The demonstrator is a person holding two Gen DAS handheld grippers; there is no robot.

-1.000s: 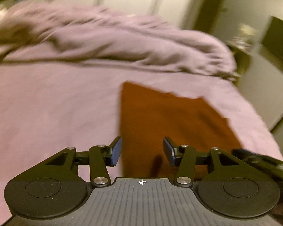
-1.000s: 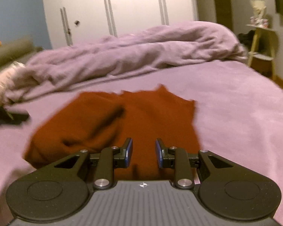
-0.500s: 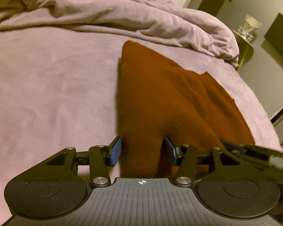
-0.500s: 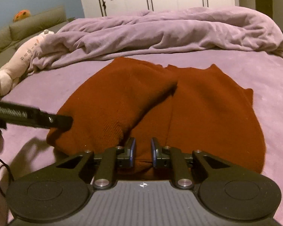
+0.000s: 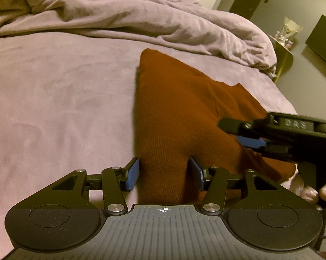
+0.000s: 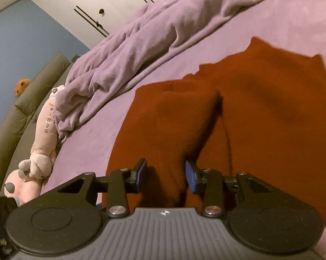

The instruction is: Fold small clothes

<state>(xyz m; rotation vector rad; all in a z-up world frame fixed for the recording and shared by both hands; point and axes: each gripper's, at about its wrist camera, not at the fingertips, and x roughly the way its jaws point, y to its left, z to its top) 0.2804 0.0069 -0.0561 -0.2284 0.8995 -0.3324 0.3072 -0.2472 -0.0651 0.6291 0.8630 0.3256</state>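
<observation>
A rust-brown knit garment [image 5: 173,112] lies partly folded on the purple bed sheet [image 5: 54,97]. My left gripper [image 5: 164,174] is low over its near left edge. A thick fold of cloth fills the gap between the blue pads, and the jaws stand half wide. My right gripper [image 6: 166,175] is tilted over the garment [image 6: 260,119]. Its jaws are opening with a ridge of cloth between them, and the pads are clear of it. In the left wrist view the right gripper [image 5: 234,134] reaches in from the right over the cloth, held by a person's fingers [image 5: 323,192].
A rumpled purple duvet [image 5: 119,15] is heaped across the far side of the bed. A pink plush toy [image 6: 43,143] lies at the bed's left edge beside a grey cushion [image 6: 22,108]. A small yellow side table [image 5: 284,49] stands past the bed's right edge.
My left gripper has sunk onto the garment's edge and then held still. My right gripper rolled and moved across the cloth; its jaws narrowed and then spread again.
</observation>
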